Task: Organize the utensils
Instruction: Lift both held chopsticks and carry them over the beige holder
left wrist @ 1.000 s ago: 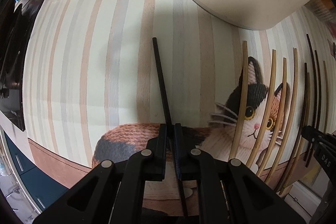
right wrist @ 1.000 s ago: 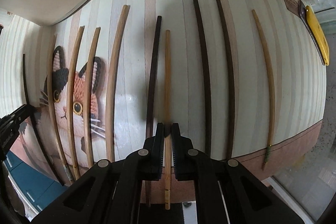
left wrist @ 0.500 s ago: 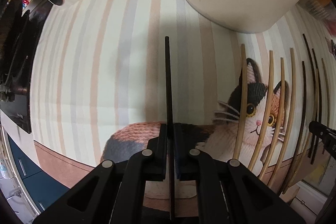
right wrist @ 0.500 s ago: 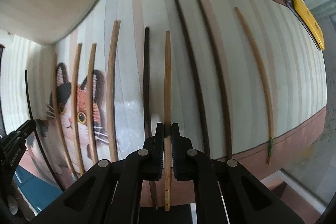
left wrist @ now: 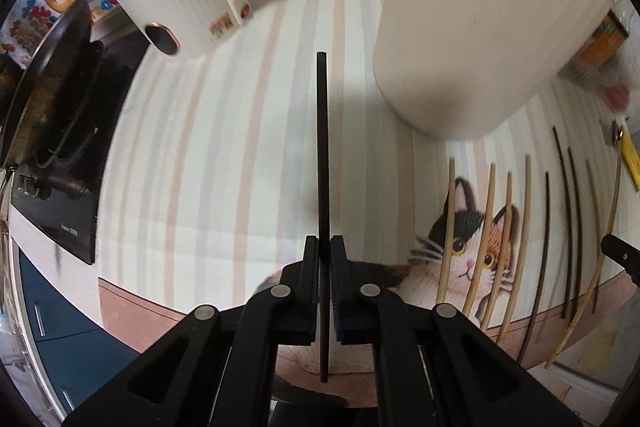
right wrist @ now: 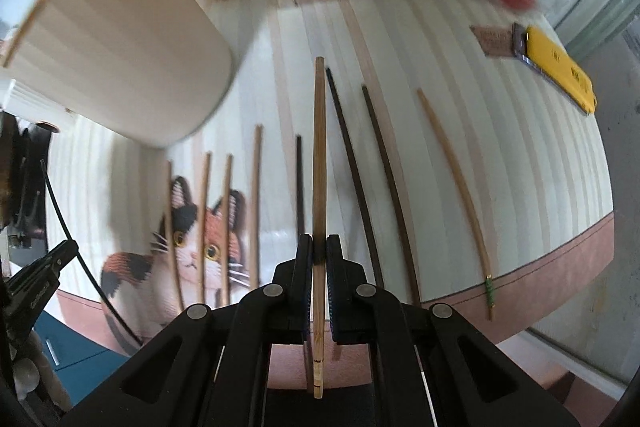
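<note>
left gripper [left wrist: 324, 247] fingers pinch black chopstick [left wrist: 322, 147], frame middle | right gripper [right wrist: 319, 247] fingers pinch tan chopstick [right wrist: 319, 155], frame middle | both probably light, stiff, slippery; hold near thick end

The matte black plastic left gripper [left wrist: 325, 259] has two flat fingers on angular linkage arms with round silver pivot screws and triangular cut-outs. The matching black right gripper [right wrist: 319, 257] seems to carry dark blue ribbed pads.
</note>
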Motion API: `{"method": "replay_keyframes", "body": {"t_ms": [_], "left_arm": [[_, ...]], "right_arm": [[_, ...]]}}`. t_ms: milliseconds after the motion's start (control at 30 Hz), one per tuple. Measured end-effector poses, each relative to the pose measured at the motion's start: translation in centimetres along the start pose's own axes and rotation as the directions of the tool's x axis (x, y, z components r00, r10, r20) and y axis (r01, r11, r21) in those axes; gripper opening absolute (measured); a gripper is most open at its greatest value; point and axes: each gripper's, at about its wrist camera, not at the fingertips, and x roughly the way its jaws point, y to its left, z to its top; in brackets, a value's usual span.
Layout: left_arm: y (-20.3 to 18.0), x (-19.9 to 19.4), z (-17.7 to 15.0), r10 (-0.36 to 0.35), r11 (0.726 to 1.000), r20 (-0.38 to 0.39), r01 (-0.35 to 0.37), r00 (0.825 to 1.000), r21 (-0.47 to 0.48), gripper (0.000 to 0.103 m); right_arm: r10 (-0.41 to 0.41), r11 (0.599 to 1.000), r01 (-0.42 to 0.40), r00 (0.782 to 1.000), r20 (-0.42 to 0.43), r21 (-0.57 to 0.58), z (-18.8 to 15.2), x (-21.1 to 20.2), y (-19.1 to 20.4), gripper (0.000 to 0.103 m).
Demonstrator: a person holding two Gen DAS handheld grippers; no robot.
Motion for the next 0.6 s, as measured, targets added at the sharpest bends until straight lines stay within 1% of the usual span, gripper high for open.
{"method": "replay_keyframes", "body": {"t_ms": [33,100,233,367,467,600], "left_arm": [[0.2,-0.5,-0.1,-0.003,1.0,0.009,0.003,1.0,-0.004,0.003],[0.3,-1.6,0.1,-0.005,1.0,0.034,0.005,0.999,-0.009,0.003],[0.3,-3.8,1.3,-0.014,1.0,0.091,0.016,0.996,-0.019,0.002],[1.3,-5.9,2.3,-0.022,0.999,0.151,0.027,0.988,-0.032,0.002],[2.0,-8.0,3.1,-0.029,0.998,0.206,0.04,0.978,-0.054,0.002],[3.1,-11.0,4.6,-0.031,0.995,0.287,0.058,0.957,-0.086,0.002]], "right_arm": [[0.005,1.0,-0.005,1.0,0.012,-0.004,-1.1,0.7,0.7,0.007],[0.019,1.0,-0.018,0.999,0.045,-0.019,-1.0,-0.6,1.2,0.007],[0.055,0.998,-0.052,0.994,0.09,-0.037,0.2,-2.3,2.6,0.007],[0.089,0.995,-0.083,0.988,0.129,-0.051,1.1,-4.0,3.6,0.007],[0.113,0.992,-0.104,0.98,0.161,-0.064,1.8,-5.4,4.3,0.007],[0.156,0.986,-0.142,0.965,0.209,-0.083,2.9,-8.1,5.2,0.007]]}}
